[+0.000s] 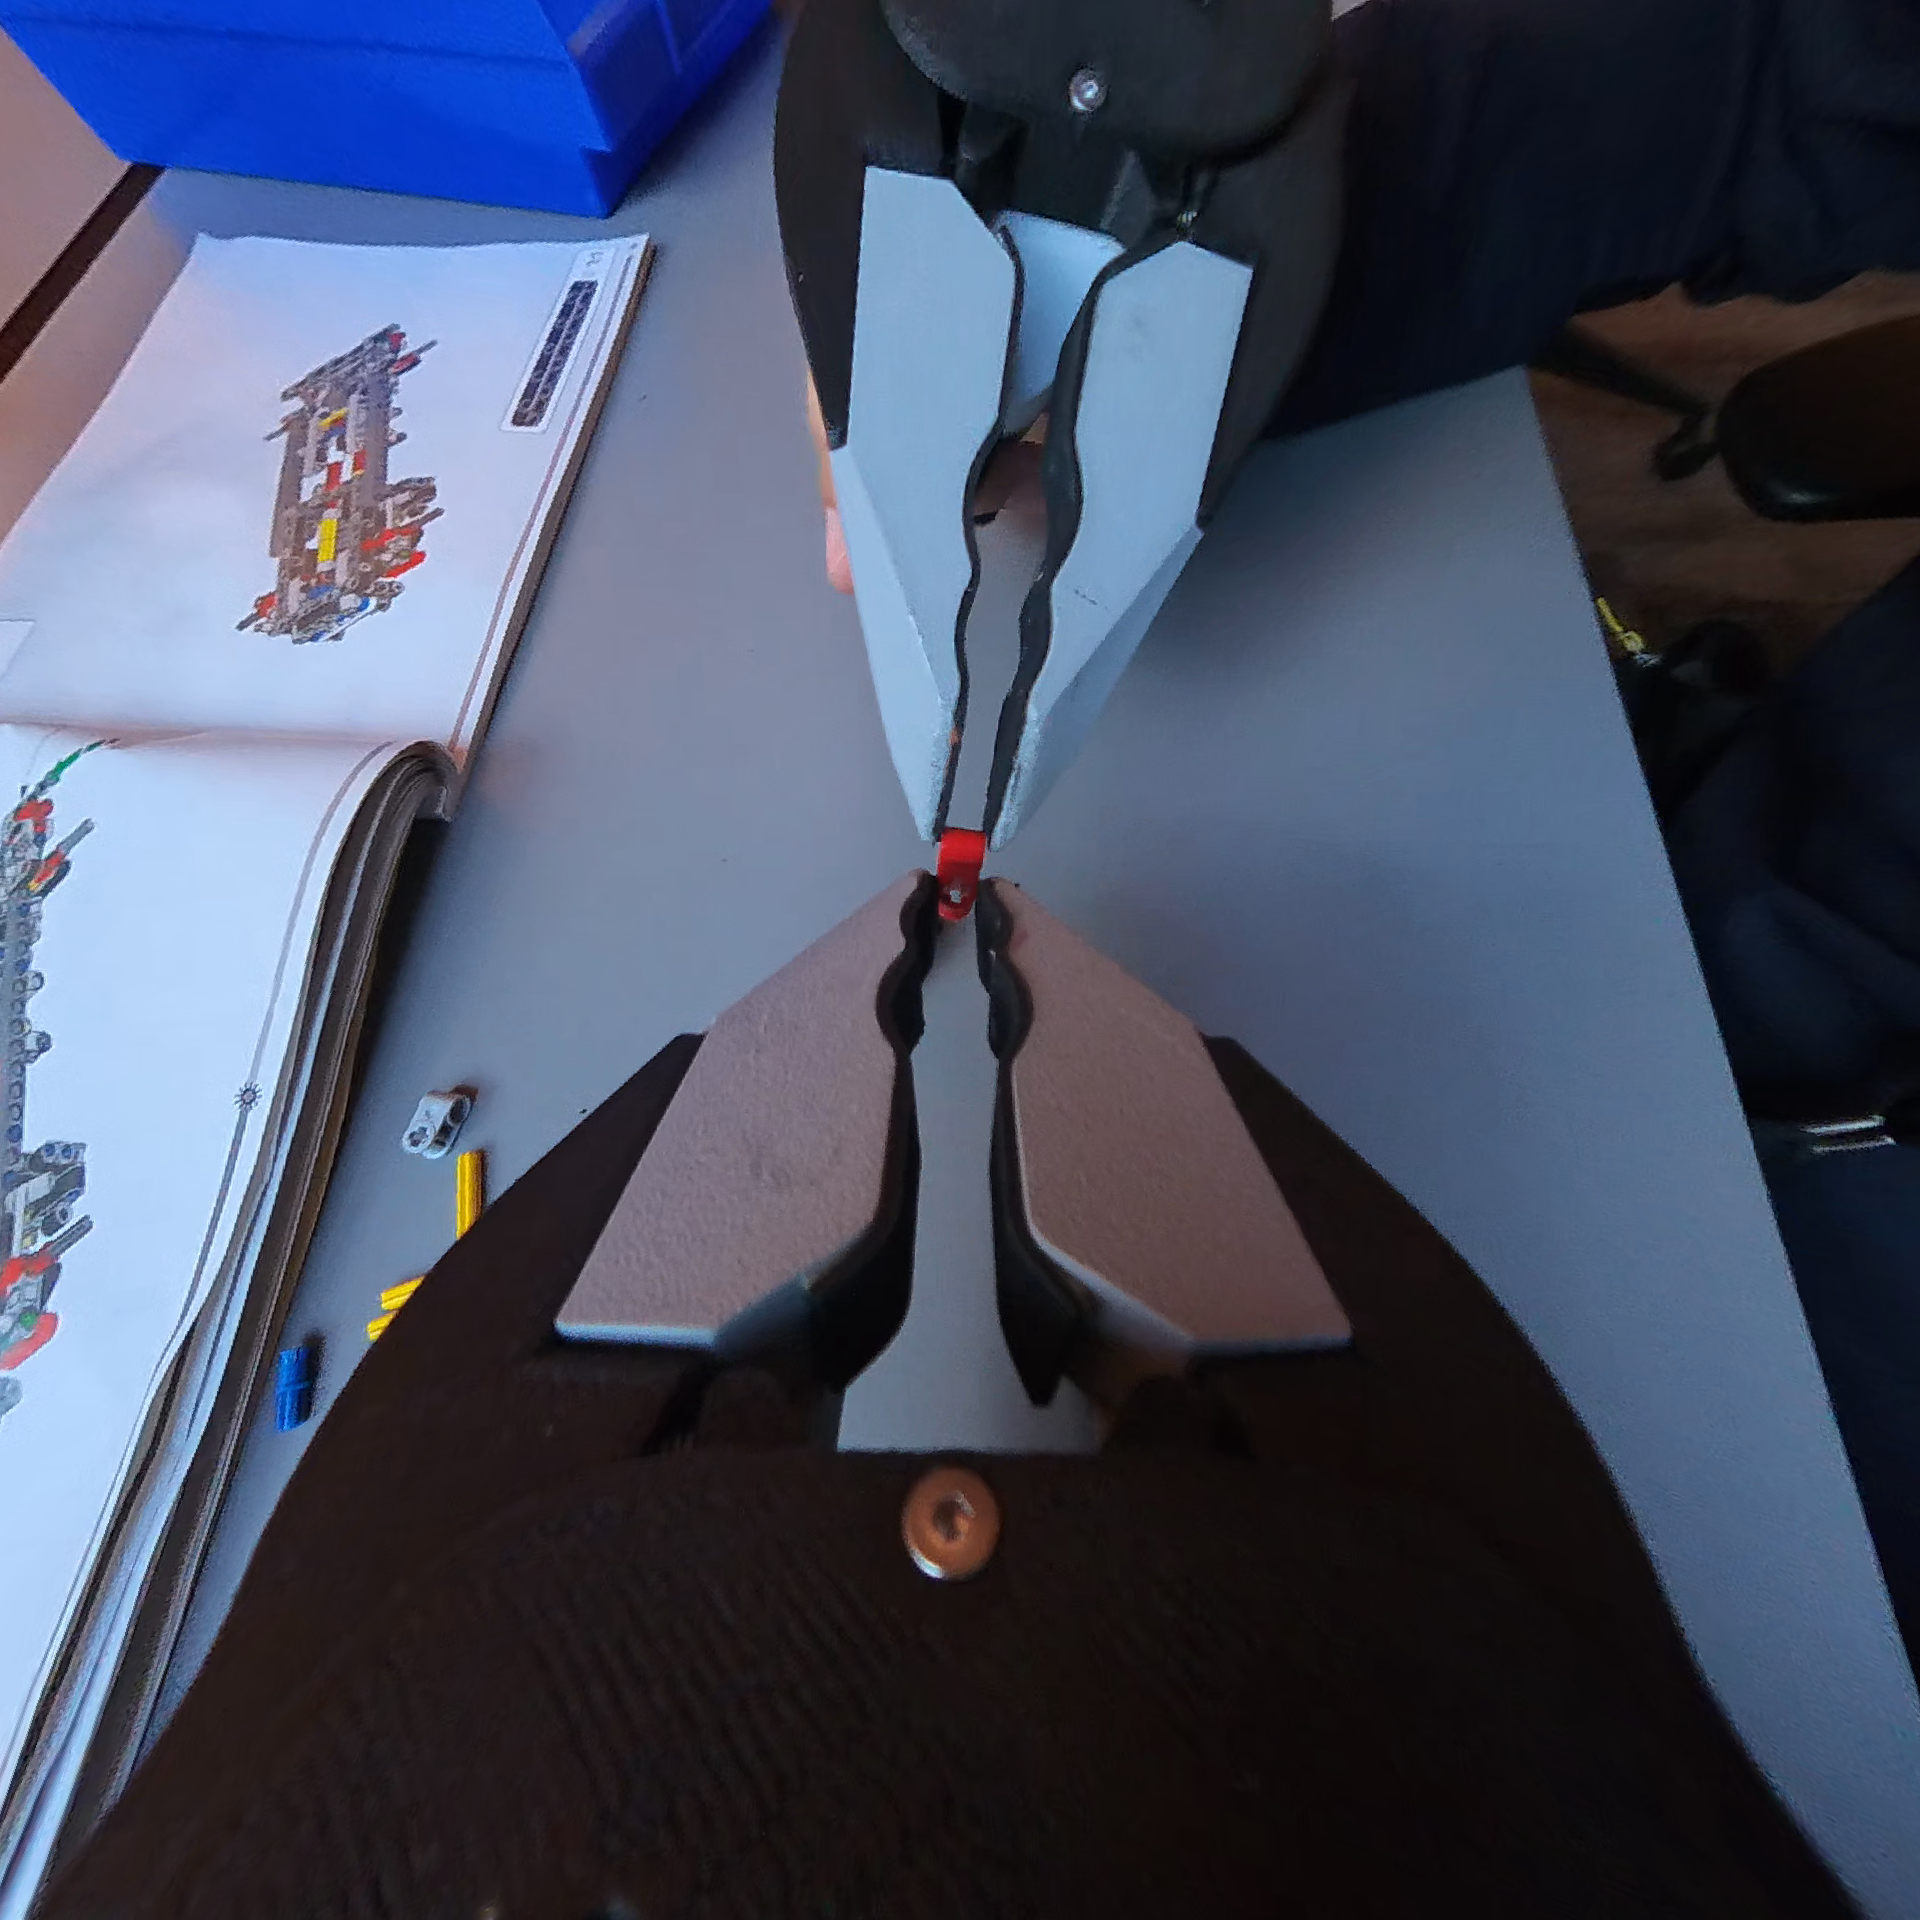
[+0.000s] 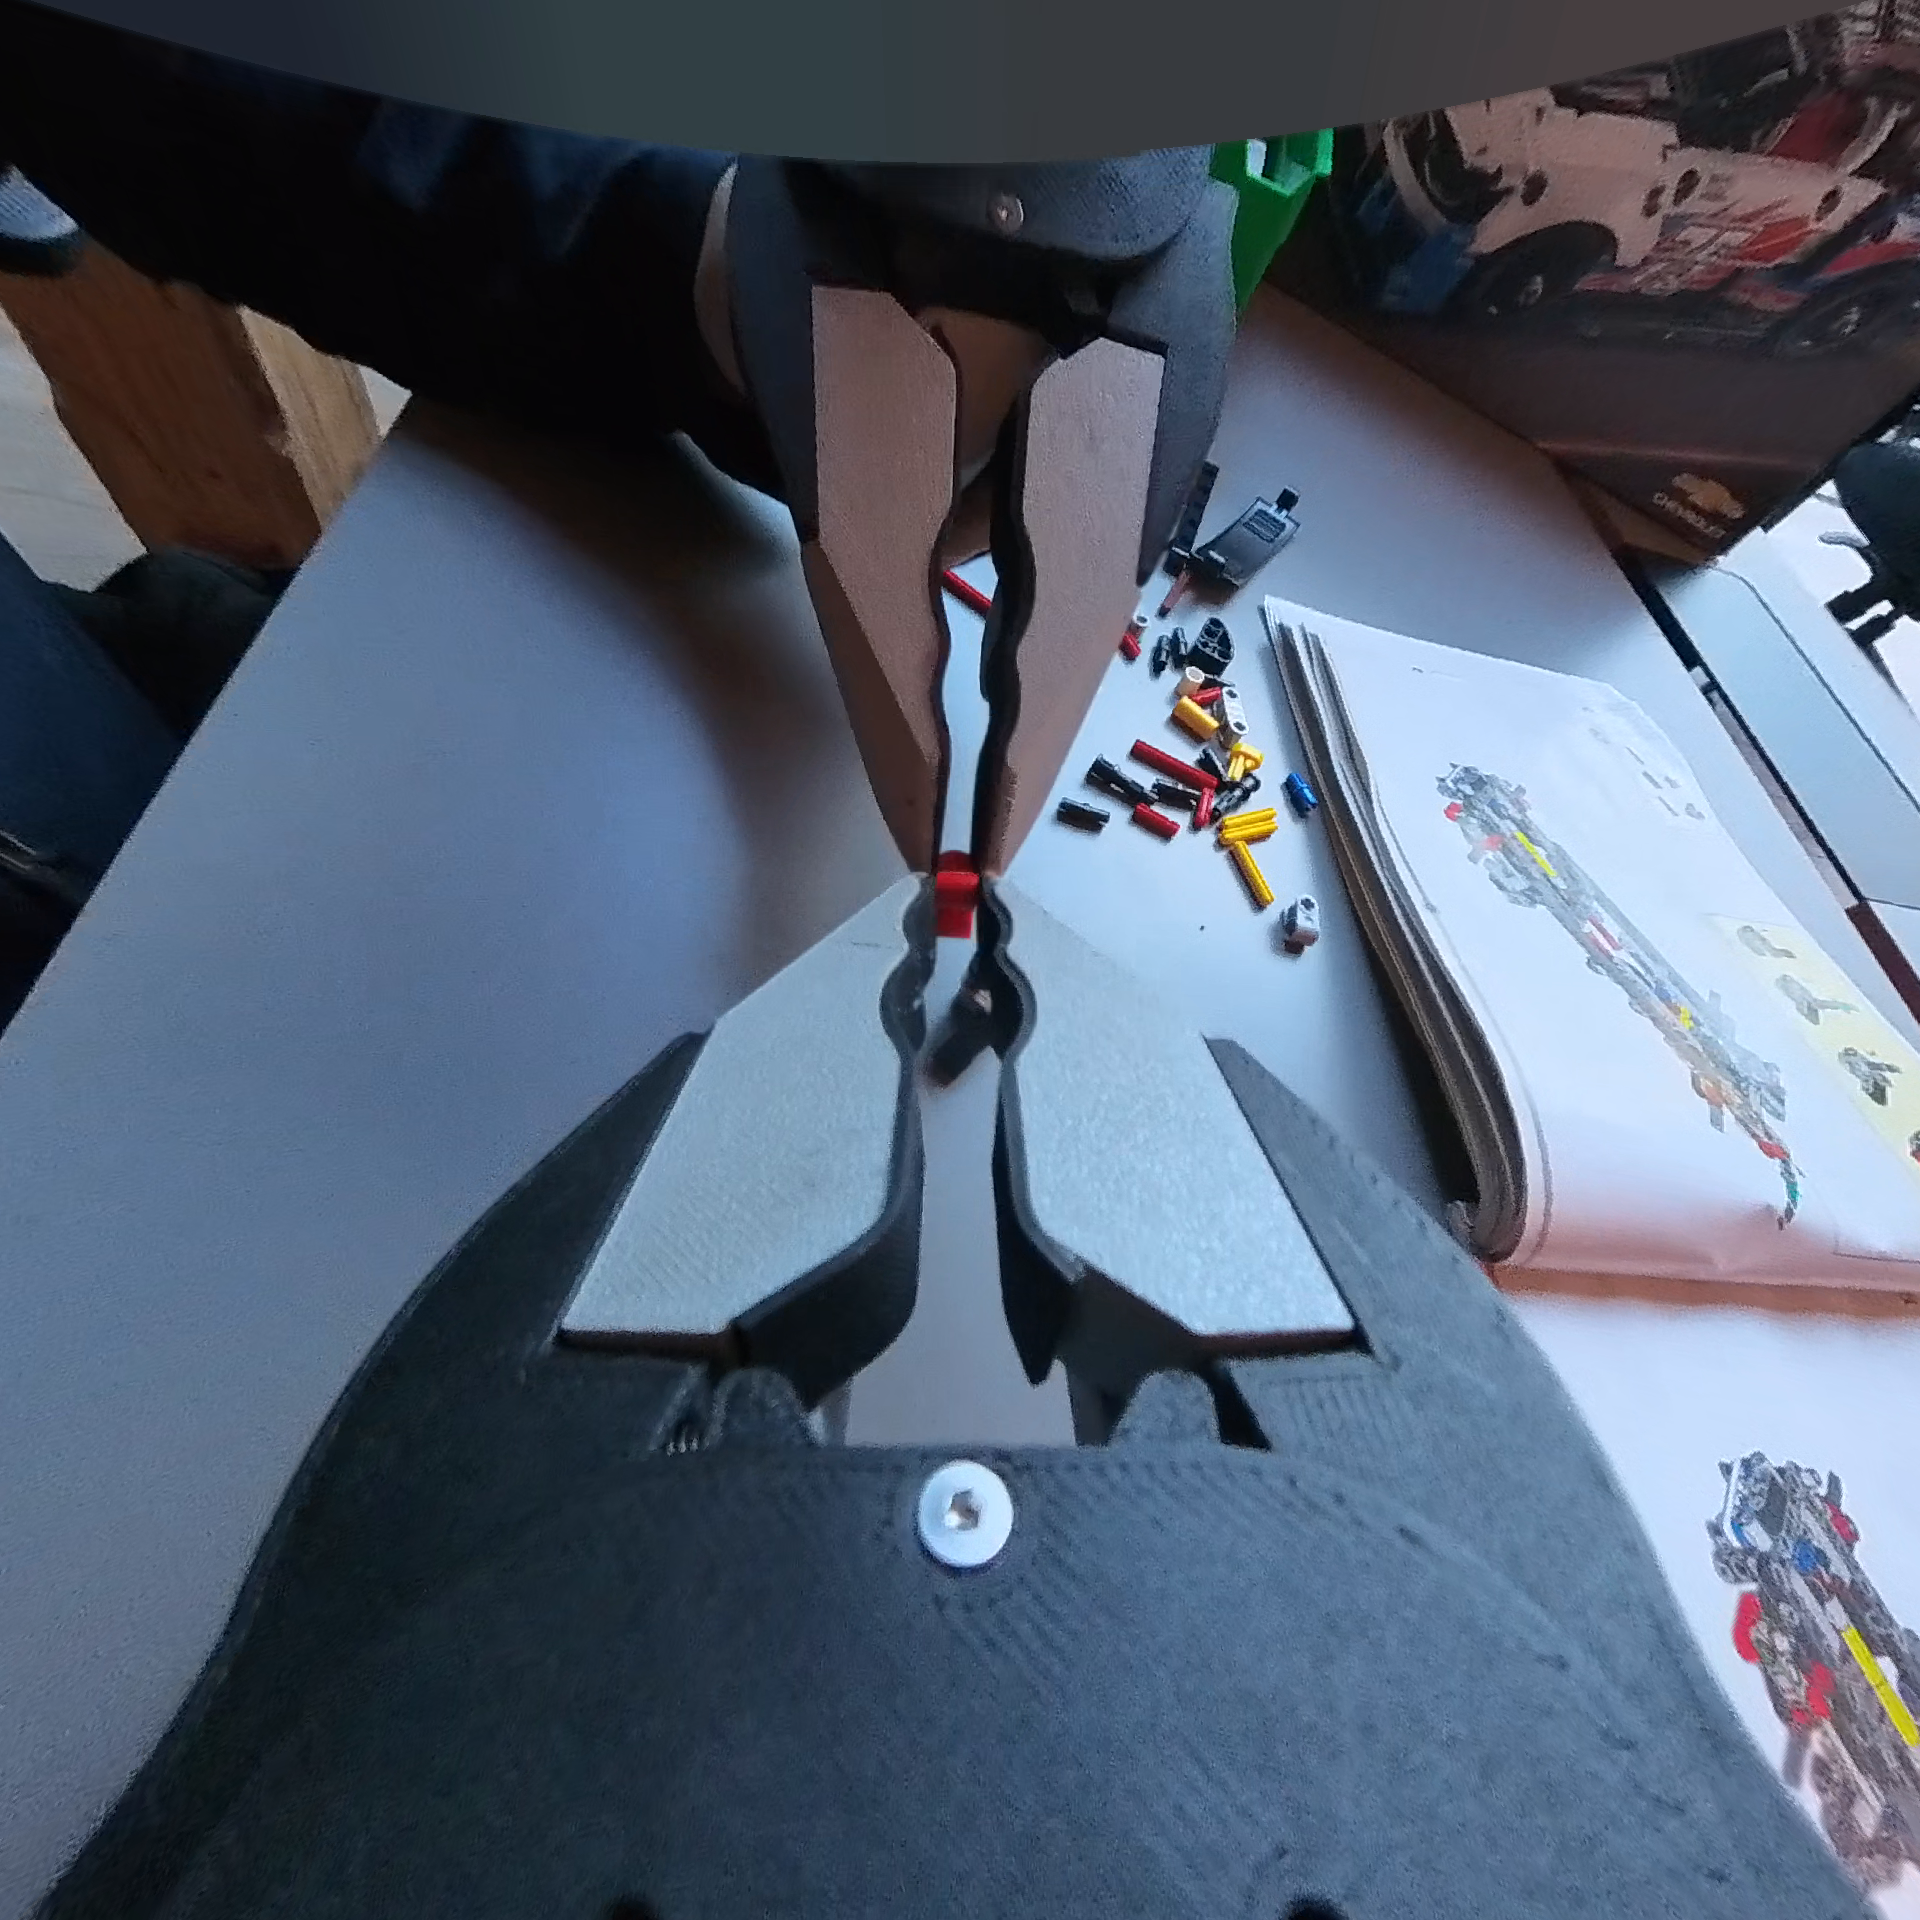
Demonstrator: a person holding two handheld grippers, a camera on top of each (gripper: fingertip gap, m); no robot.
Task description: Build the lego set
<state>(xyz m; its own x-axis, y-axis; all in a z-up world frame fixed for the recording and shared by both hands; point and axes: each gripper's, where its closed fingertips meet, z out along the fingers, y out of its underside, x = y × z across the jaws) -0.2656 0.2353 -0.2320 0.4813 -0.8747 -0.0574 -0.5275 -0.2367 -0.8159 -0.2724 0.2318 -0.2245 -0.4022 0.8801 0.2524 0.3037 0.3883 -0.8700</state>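
Red plastic: one small building-toy connector [image 1: 956, 878], which we recorded pinched at both ends, above the grey table [image 1: 1351, 935]. The left gripper [image 1: 956, 896] was clenched on its near end, pads pressing either side; the right gripper [image 2: 954, 906], tip to tip with it, was clamped on the far end. The connector's long axis ran along the line of the two opposed grippers, its holed end toward the left gripper's fingers.

Also entered: a dark pin-like piece [image 2: 961, 1029] just behind the connector, within the right gripper's fingers; whether it was gripped, we could not tell. Beyond the left gripper's tips and to one side lay loose pins [image 2: 1195, 790] in red, black and yellow, then an open instruction booklet [image 2: 1558, 935].

Risk, in our judgement: both holds were shallow, at the very fingertips, so any twist or uneven pull could flick the connector out onto the table.
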